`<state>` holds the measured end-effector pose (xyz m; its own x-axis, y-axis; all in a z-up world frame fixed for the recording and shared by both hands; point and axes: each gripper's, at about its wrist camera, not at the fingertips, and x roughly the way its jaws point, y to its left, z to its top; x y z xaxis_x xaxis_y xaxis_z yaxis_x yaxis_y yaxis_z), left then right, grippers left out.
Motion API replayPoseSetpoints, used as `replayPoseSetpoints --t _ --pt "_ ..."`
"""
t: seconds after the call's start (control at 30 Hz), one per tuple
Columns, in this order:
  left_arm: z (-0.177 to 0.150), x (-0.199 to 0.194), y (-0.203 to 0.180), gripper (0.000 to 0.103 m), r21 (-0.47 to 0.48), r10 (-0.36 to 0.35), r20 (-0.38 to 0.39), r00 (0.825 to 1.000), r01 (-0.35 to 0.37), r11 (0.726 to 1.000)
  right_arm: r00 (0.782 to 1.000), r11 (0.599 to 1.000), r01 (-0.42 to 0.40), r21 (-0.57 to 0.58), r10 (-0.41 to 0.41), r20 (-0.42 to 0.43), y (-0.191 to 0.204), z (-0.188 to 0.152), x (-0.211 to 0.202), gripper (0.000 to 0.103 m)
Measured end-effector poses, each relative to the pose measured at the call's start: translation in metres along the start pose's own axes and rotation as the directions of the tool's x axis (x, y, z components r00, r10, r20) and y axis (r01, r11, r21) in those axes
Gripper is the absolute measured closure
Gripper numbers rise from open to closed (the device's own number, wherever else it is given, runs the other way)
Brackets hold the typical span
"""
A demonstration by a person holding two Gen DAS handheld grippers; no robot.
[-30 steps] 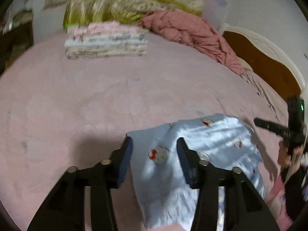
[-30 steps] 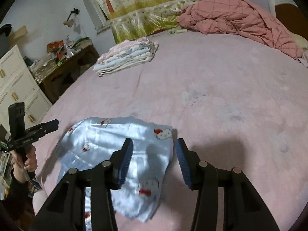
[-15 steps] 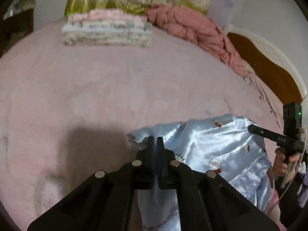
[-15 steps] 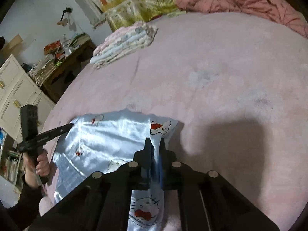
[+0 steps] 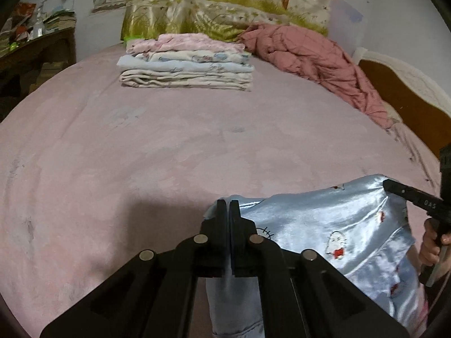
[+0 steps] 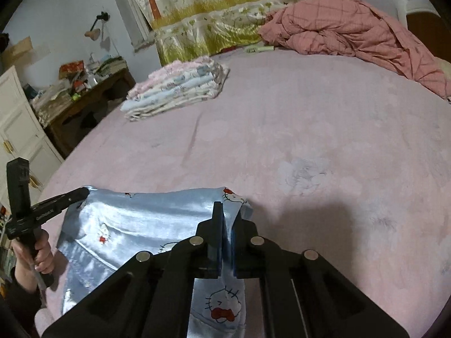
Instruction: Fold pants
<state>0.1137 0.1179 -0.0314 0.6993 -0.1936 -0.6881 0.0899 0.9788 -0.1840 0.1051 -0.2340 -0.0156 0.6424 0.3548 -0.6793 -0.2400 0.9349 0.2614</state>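
Now we hold the light-blue satin pants by two corners at the near edge of the pink bed; our left gripper has its jaws pressed together on one corner of the cloth, with the fabric hanging down behind the fingers toward 6 o'clock; our right gripper likewise pinches the opposite corner, beside a red-bowed cat print, and a strip of the cloth shows between its blue pads. Between the two grips the pants stretch as a taut band, their cartoon prints facing up; in the left wrist view they spread from the centre toward 4 o'clock, where the right gripper and the hand on its handle show; in the right wrist view they run toward 8 o'clock, where the left gripper and its hand appear. Farther off, at 12 o'clock in the left view, sits a stack of folded clothes; a rumpled pink quilt lies at 1 o'clock.
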Motion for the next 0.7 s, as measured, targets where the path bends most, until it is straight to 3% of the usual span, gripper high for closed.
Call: replayPoseSetpoints --t 0.17,0.33,0.4,0.5,0.7 --pt "-0.004 0.01 0.003 0.1 0.001 0.021 -0.031 0.999 -0.021 1.0 0.999 1.0 0.023 0.002 -0.023 -0.033 -0.001 -0.005 0.023 0.099" --pt "-0.007 -0.011 -0.001 0.084 0.051 0.085 0.025 0.996 -0.086 0.995 0.999 0.999 0.033 0.038 -0.031 -0.032 -0.01 -0.011 0.016 0.096" --pt "-0.009 -0.024 -0.002 0.077 0.061 0.102 0.052 0.993 -0.105 0.993 0.998 0.998 0.055 0.037 -0.054 -0.031 -0.011 -0.014 0.003 0.095" --pt "-0.017 -0.055 -0.004 0.077 0.07 0.127 0.117 0.985 -0.136 0.988 0.997 0.997 0.081 0.008 -0.081 -0.001 -0.007 -0.02 -0.022 0.095" --pt "-0.044 -0.131 -0.024 0.077 0.078 0.073 0.236 0.969 -0.094 0.993 0.994 0.996 0.075 -0.039 -0.071 0.085 0.013 -0.043 -0.094 0.095"
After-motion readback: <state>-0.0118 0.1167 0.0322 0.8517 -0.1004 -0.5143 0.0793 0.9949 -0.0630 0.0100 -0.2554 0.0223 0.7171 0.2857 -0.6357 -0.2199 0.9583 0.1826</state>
